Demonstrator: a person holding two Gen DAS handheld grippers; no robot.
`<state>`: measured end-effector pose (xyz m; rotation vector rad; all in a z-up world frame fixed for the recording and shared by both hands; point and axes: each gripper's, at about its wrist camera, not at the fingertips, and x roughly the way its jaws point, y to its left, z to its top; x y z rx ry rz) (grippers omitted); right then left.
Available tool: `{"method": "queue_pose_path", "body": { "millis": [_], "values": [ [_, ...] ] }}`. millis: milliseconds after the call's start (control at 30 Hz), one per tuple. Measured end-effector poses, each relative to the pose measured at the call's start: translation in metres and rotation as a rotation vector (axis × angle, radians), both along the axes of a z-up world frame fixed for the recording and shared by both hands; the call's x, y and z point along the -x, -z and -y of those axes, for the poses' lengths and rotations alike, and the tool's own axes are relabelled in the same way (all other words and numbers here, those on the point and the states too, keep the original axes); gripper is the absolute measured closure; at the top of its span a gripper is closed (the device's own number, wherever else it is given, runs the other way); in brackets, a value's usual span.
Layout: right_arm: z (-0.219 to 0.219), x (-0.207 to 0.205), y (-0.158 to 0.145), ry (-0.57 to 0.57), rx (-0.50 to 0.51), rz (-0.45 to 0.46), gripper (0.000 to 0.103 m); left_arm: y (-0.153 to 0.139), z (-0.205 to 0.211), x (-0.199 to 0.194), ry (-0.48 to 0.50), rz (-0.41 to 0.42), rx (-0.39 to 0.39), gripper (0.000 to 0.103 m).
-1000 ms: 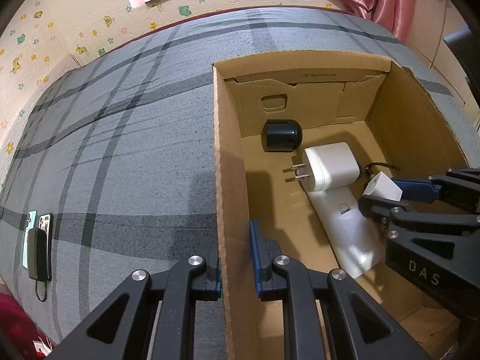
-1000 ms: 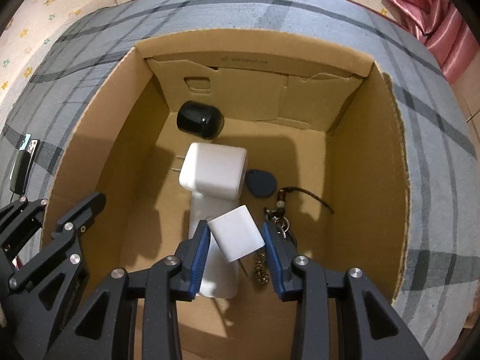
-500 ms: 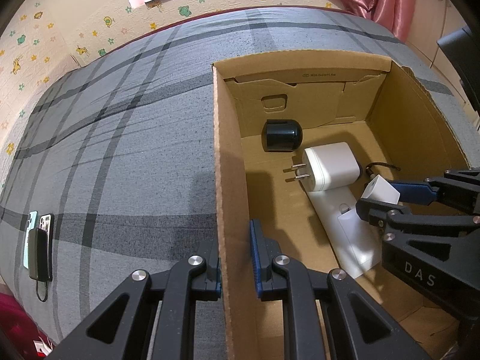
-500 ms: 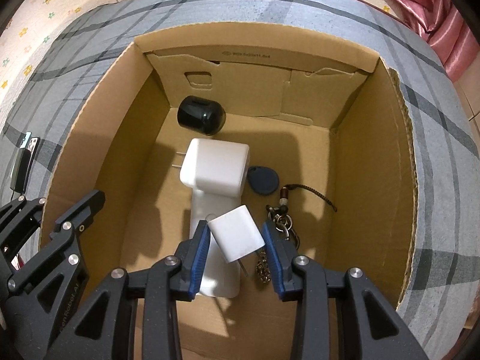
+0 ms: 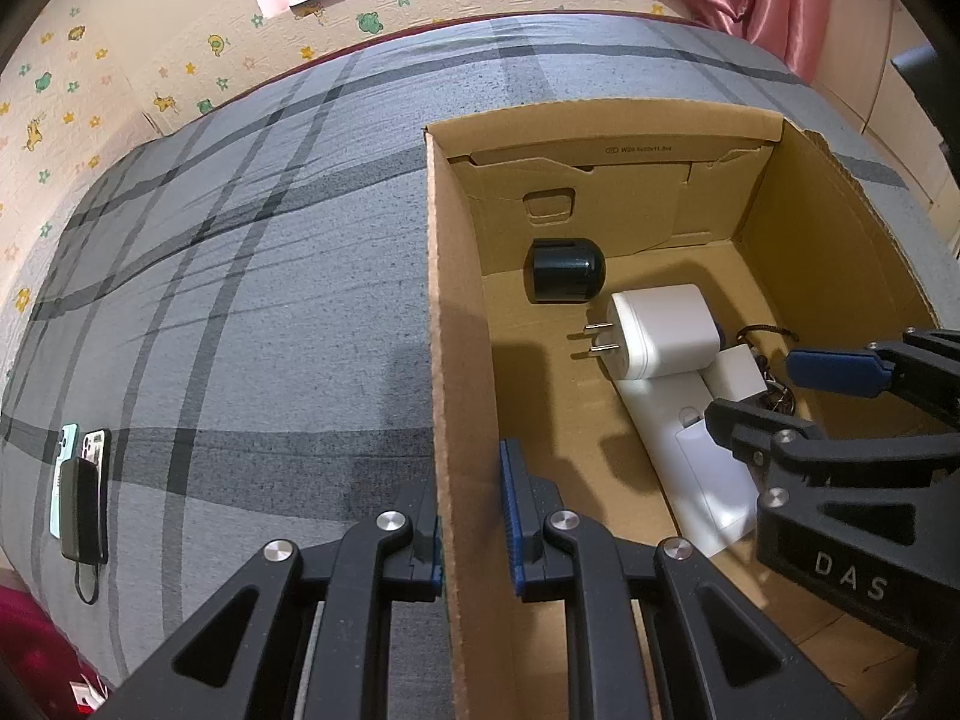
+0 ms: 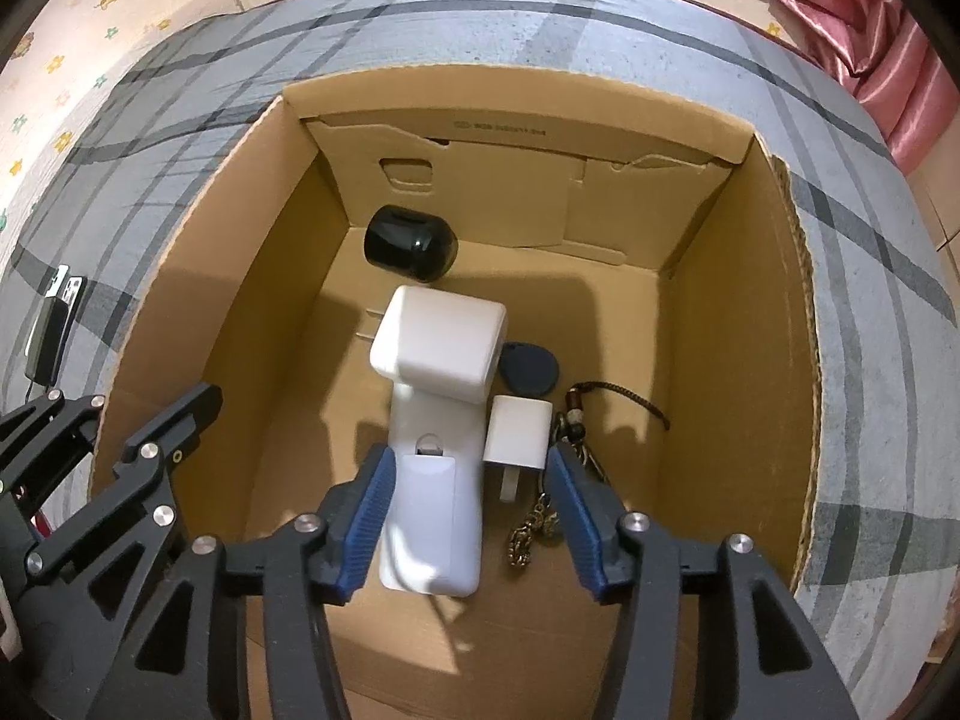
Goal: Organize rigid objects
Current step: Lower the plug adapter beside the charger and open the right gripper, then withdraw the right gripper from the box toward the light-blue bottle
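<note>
Left gripper (image 5: 474, 531) beside "DAS"-marked right gripper (image 5: 774, 384)

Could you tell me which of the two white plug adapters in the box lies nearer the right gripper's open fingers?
The small white charger, lying beside the long white device. The large white adapter sits farther back, toward the black cylinder.

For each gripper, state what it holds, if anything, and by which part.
The left gripper clamps the cardboard box by its side wall. The right gripper, just opened, holds nothing; the small white charger lies free.
</note>
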<state>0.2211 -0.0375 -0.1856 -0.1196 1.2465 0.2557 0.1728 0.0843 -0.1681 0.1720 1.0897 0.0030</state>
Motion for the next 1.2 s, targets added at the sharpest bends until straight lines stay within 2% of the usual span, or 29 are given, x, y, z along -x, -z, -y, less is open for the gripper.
{"method": "queue_pose_path", "body": {
  "millis": [100, 333, 433, 500, 767, 1200],
  "values": [
    [0.0, 0.001, -0.003, -0.001, -0.006, 0.004, 0.039, -0.001, 0.0, 0.0, 0.0, 0.0, 0.002, 0.087],
    [-0.001, 0.005, -0.016, -0.002, -0.02, 0.038, 0.036, -0.001, -0.001, 0.0, 0.0, -0.001, 0.002, 0.087],
    [0.0, 0.008, -0.024, -0.006, -0.037, 0.046, 0.032, -0.001, -0.001, 0.0, -0.001, -0.001, 0.001, 0.087],
    [-0.001, 0.009, -0.03, -0.011, -0.029, 0.064, 0.021, -0.001, -0.001, 0.0, -0.001, -0.001, 0.001, 0.087],
    [0.008, 0.014, -0.052, 0.007, -0.021, 0.123, 0.002, 0.0, -0.001, -0.001, -0.002, -0.001, 0.0, 0.087],
    [0.038, 0.017, -0.083, 0.058, -0.034, 0.178, 0.0, 0.0, 0.0, -0.001, -0.003, -0.001, -0.006, 0.088]
  ]
}}
